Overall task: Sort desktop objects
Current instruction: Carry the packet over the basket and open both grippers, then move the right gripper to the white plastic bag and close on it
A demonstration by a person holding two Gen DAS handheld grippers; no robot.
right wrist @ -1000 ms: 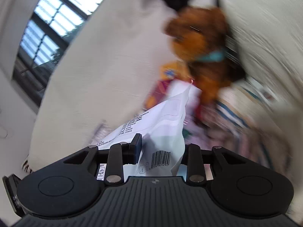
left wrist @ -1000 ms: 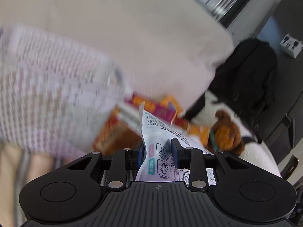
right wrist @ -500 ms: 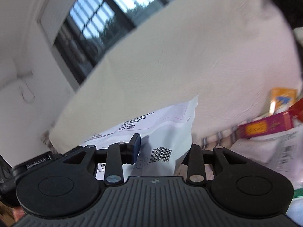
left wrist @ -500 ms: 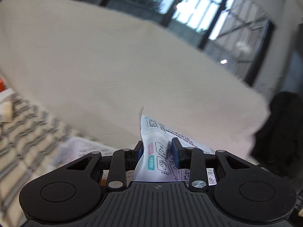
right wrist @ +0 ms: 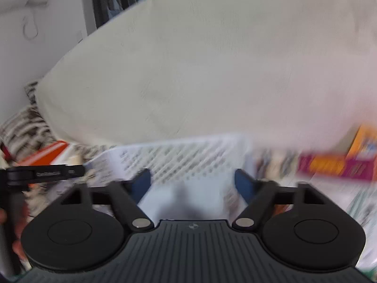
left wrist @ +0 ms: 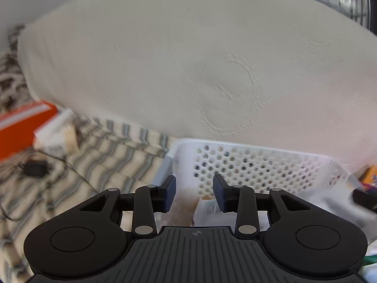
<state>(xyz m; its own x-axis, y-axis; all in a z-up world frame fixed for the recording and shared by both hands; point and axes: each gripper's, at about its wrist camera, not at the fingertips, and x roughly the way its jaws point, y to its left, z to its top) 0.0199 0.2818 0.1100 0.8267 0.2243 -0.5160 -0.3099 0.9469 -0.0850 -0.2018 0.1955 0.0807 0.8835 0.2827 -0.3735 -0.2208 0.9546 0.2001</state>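
A white perforated plastic basket (left wrist: 259, 162) sits on the striped cloth in front of a big cream pillow. My left gripper (left wrist: 194, 194) is open above the basket's near-left corner, nothing between its blue pads. A white printed packet (left wrist: 207, 208) lies in the basket just beyond the pads. In the blurred right wrist view, my right gripper (right wrist: 192, 185) is open wide over the same basket (right wrist: 179, 158), with the white packet (right wrist: 179, 202) below it. The left gripper's side (right wrist: 44, 173) shows at the left edge.
A cream pillow (left wrist: 188, 66) fills the back. An orange box (left wrist: 21, 127) and a small white carton (left wrist: 55, 136) lie left on the striped cloth (left wrist: 94, 165). A black cable plug (left wrist: 35, 168) lies nearby. Magenta and orange boxes (right wrist: 334, 165) sit right of the basket.
Both grippers held the white packet one second ago and half a second ago. Both have swung over the white basket and opened, and the packet has dropped into it.
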